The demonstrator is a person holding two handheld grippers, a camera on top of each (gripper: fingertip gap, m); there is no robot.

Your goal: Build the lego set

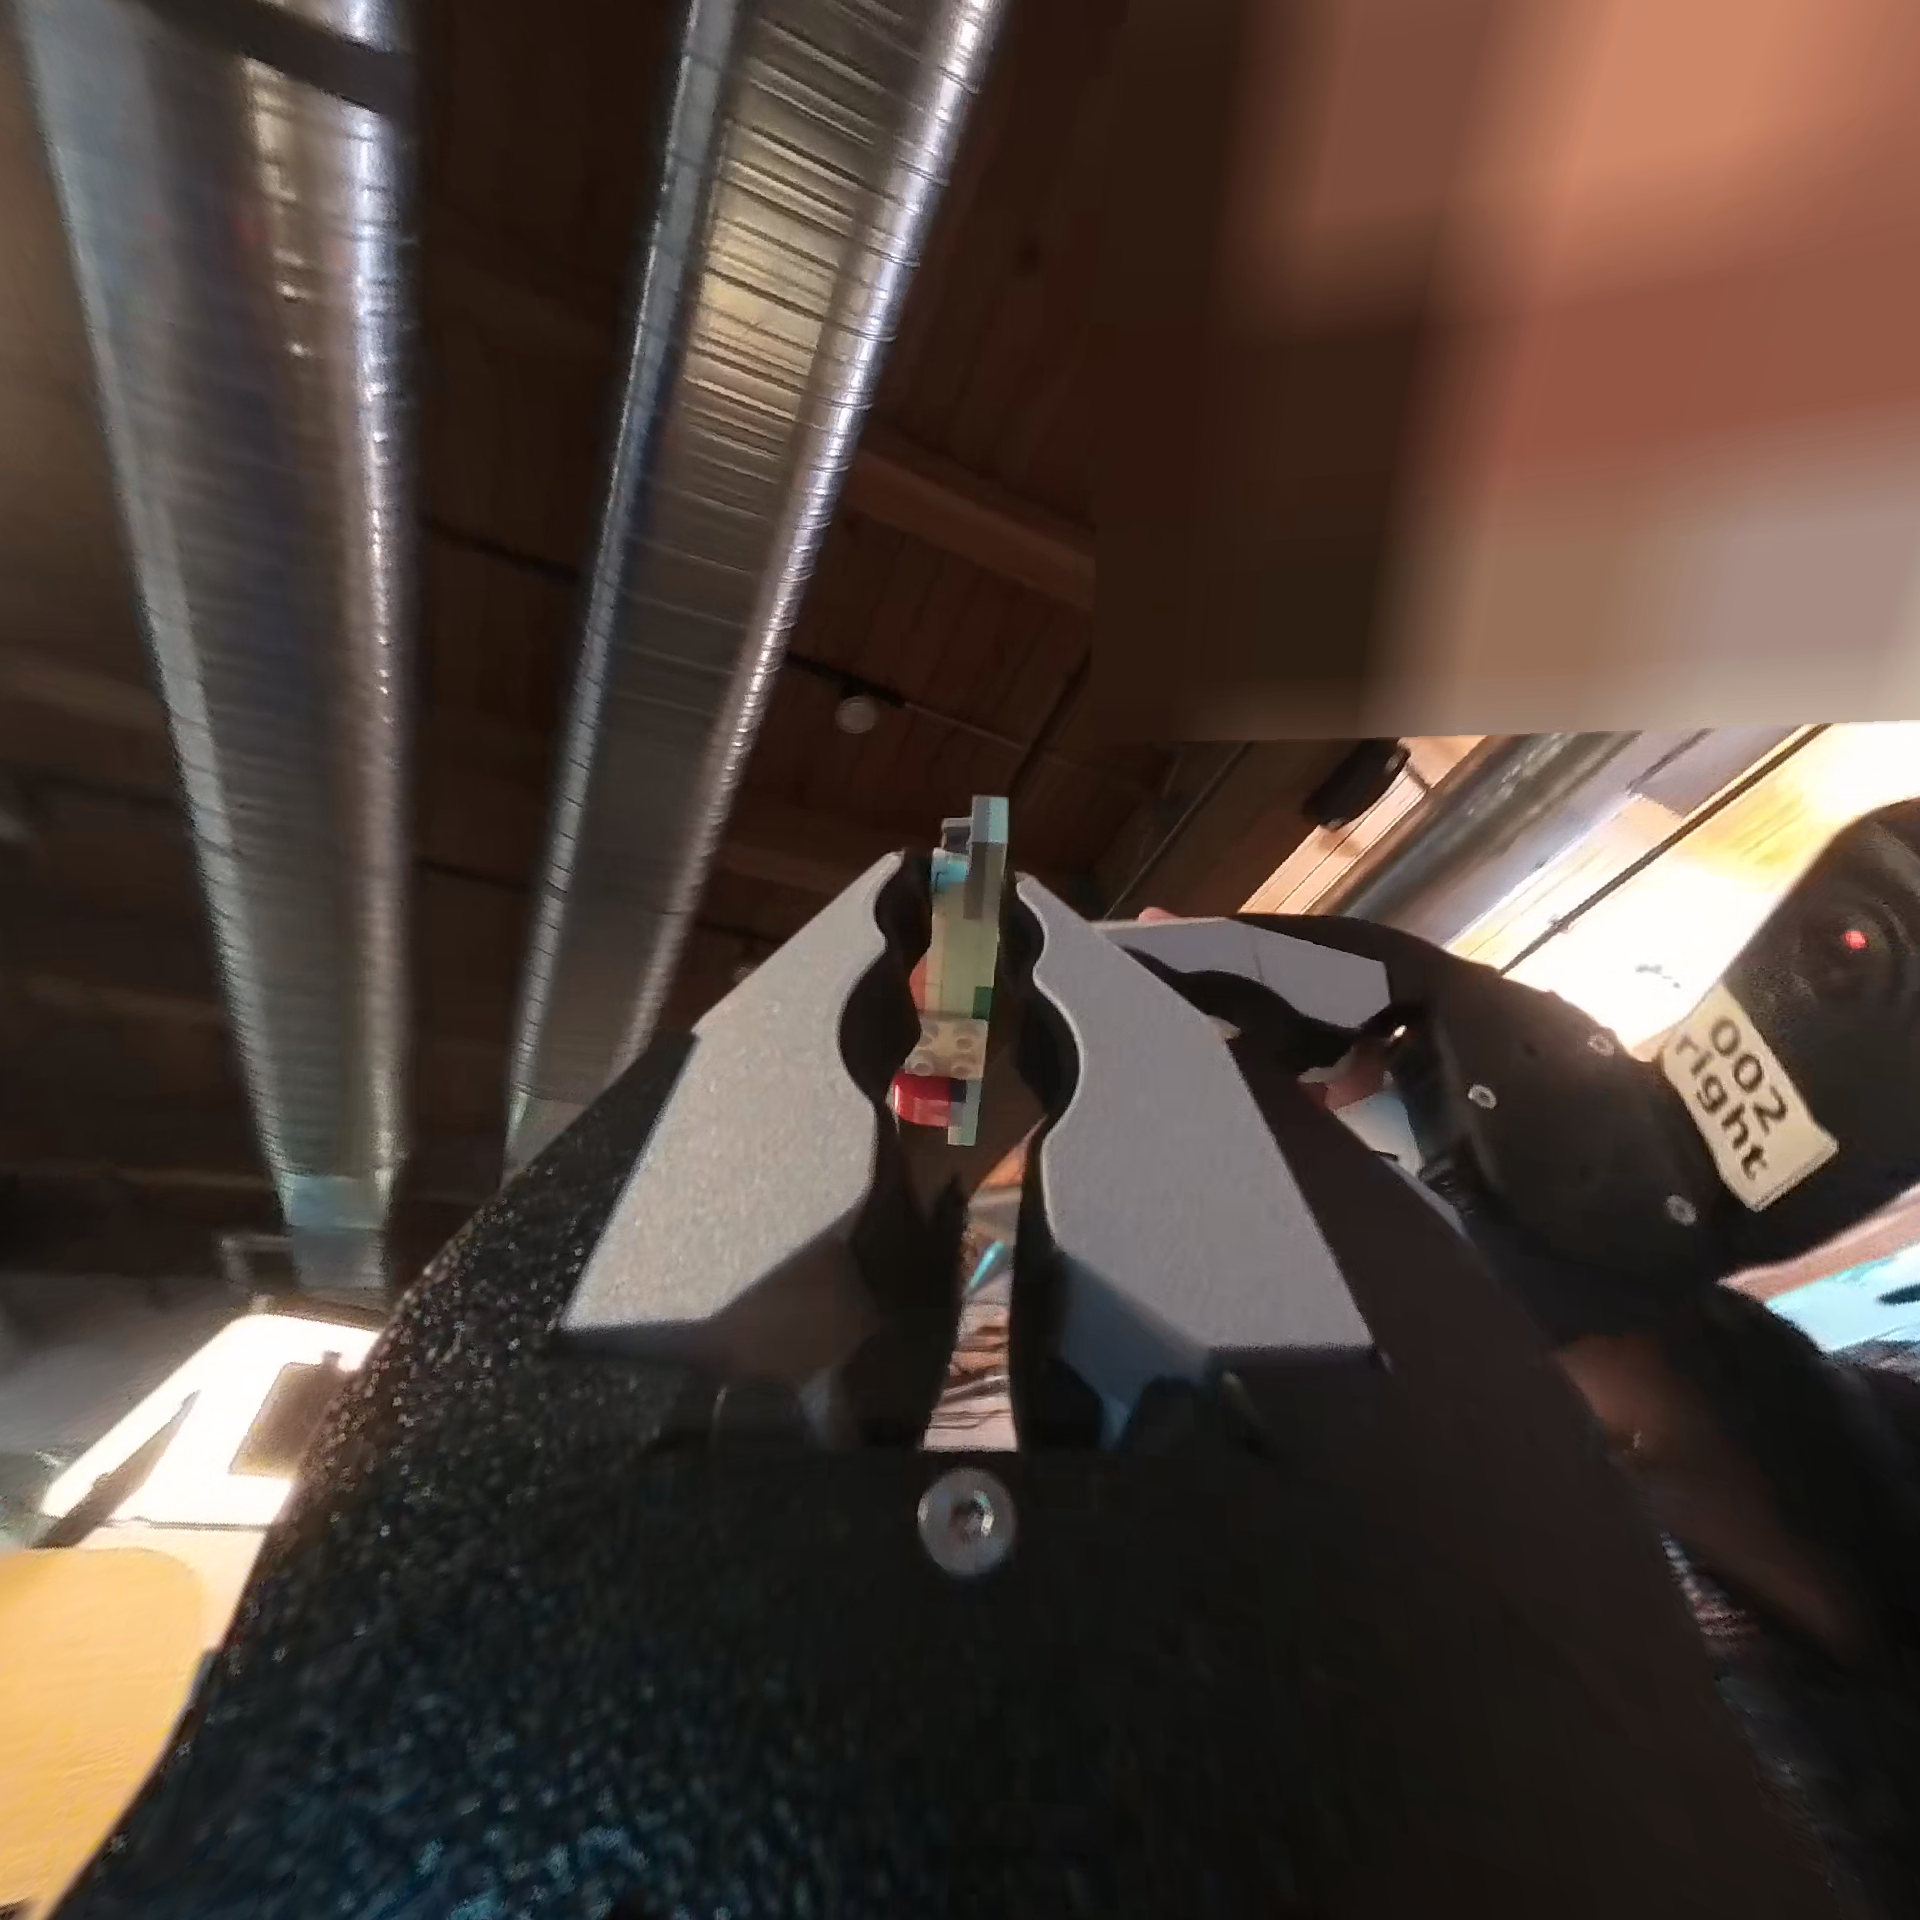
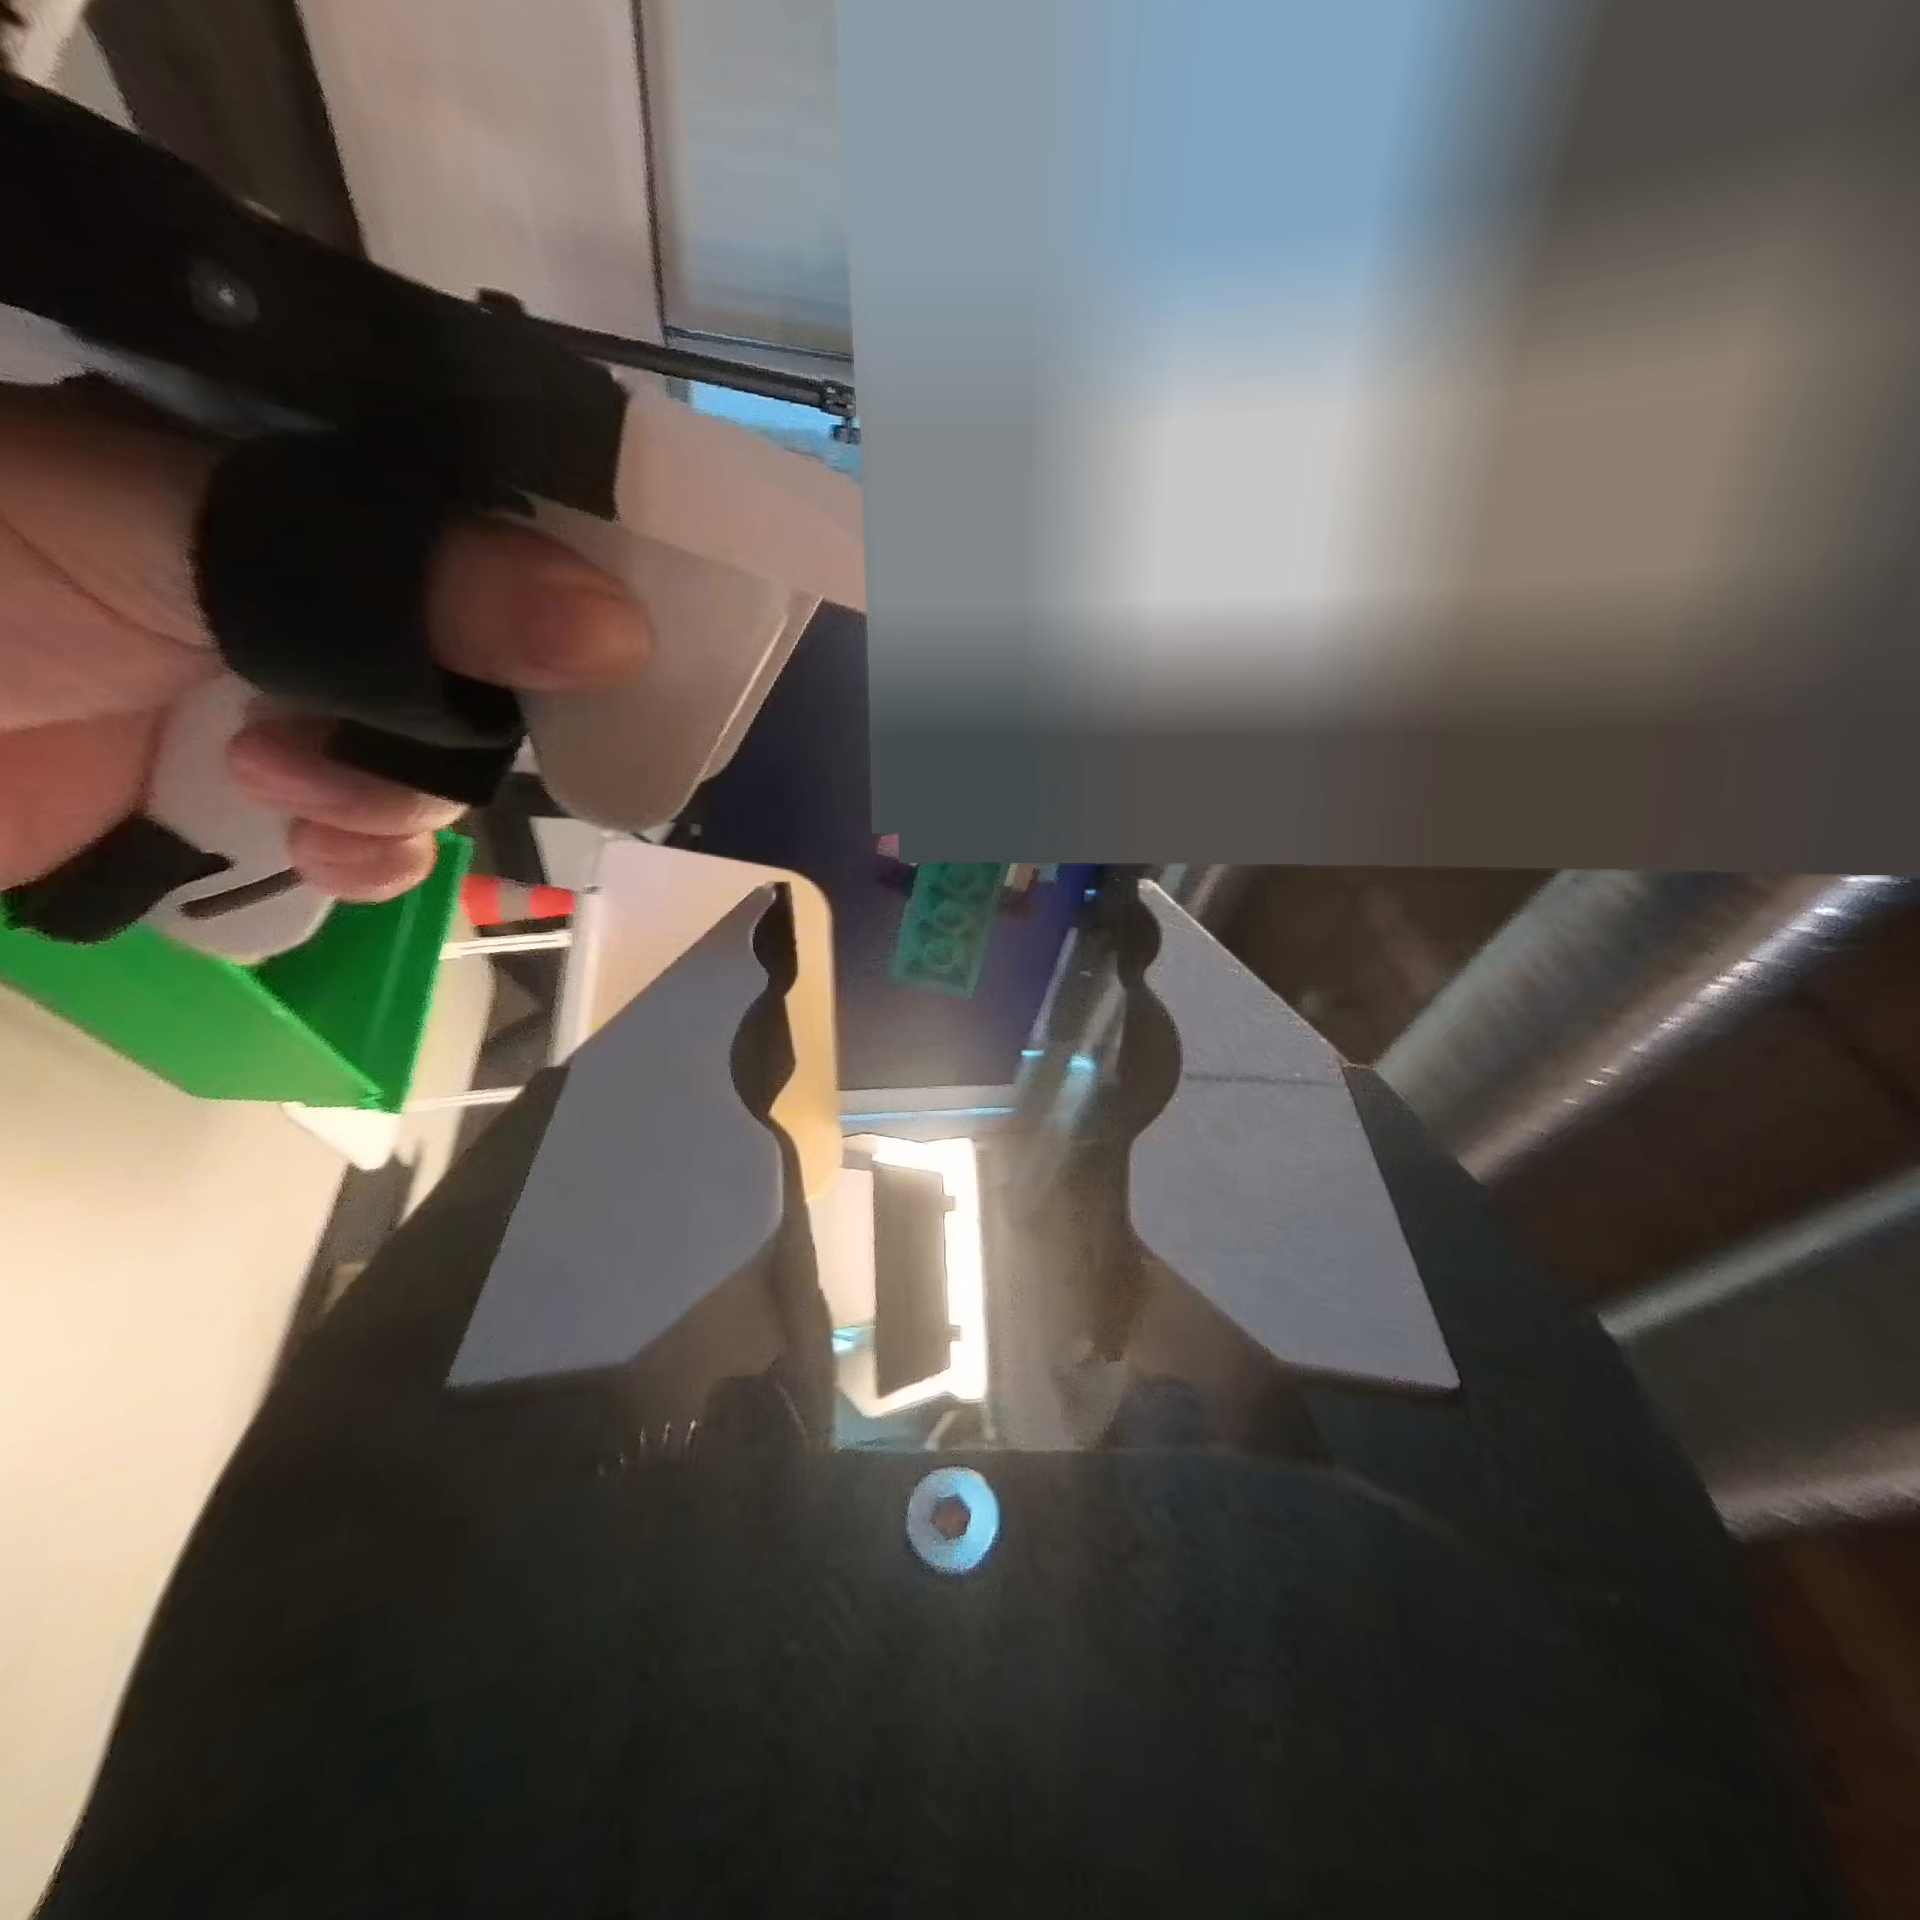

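Observation:
In the left wrist view my left gripper (image 1: 964, 883) points up at the ceiling and is shut on a small lego assembly (image 1: 961, 961). The assembly is a thin plate seen edge-on, pale green and teal with grey, a tan brick and a red piece at its lower end. The right gripper's black body (image 1: 1621, 1081) sits close on the right. In the right wrist view my right gripper (image 2: 956, 914) is open and empty. A teal lego plate (image 2: 948, 930) shows beyond its gap, and I cannot tell what it rests on. The left gripper, held by a hand (image 2: 125, 644), is at upper left.
Two metal ducts (image 1: 727, 468) run under a wooden ceiling. A green box (image 2: 260, 997) and a red-and-white striped piece (image 2: 520, 899) lie below the hand. A pale table surface (image 2: 135, 1299) is at left, and another duct (image 2: 1621, 997) is at right.

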